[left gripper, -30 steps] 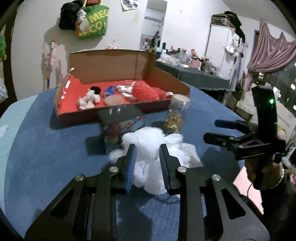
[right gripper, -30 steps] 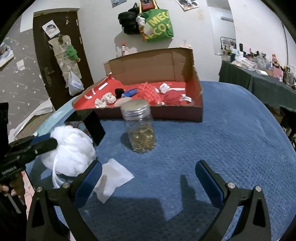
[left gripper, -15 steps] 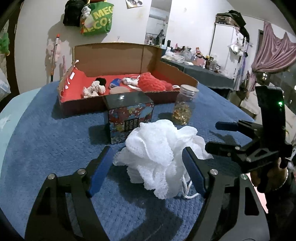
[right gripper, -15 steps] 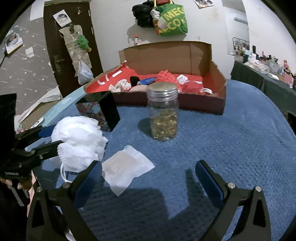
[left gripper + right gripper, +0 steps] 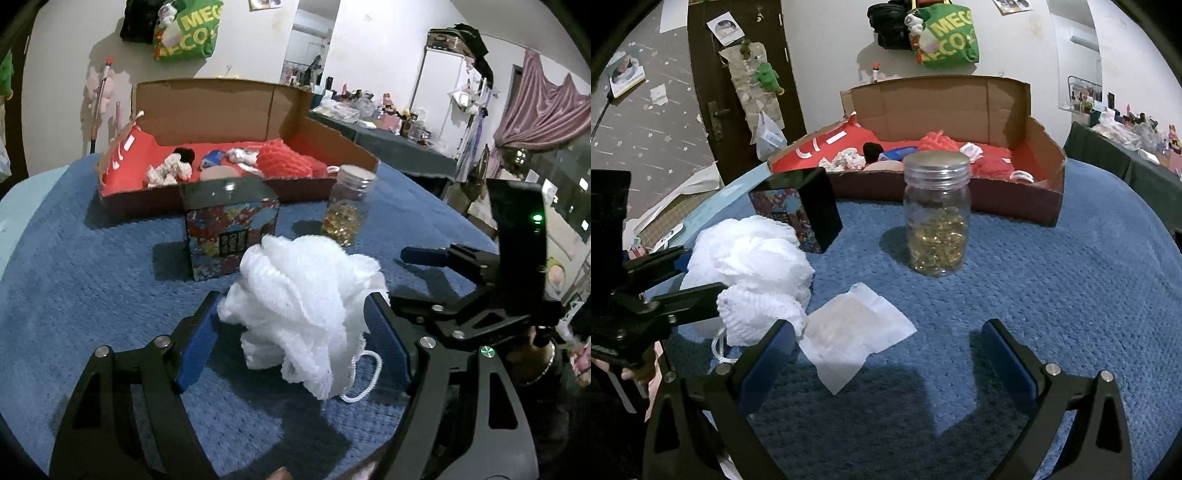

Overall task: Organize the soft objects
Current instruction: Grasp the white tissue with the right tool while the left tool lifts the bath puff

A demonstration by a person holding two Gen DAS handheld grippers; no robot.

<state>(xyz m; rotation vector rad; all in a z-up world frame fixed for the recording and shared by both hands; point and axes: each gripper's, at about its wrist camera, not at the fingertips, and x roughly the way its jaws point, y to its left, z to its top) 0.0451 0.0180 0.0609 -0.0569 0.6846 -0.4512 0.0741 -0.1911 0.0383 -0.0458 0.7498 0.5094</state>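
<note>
A white mesh bath sponge (image 5: 303, 306) lies on the blue cloth between the fingers of my left gripper (image 5: 291, 332), which is open around it; it also shows in the right wrist view (image 5: 753, 266). A white flat cloth (image 5: 853, 328) lies on the blue cloth in front of my right gripper (image 5: 886, 354), which is open and empty. An open cardboard box (image 5: 221, 110) with a red lining holds several soft things, among them a red knitted piece (image 5: 284, 162).
A patterned dark cube box (image 5: 229, 229) and a glass jar with a metal lid (image 5: 936, 218) stand between the grippers and the cardboard box. The right gripper shows at the right of the left wrist view (image 5: 461, 280). A cluttered side table (image 5: 388, 125) stands beyond.
My left gripper was shut on the white sponge, then opened wide and let it rest on the cloth. The right gripper has come a little closer to the jar and the flat cloth.
</note>
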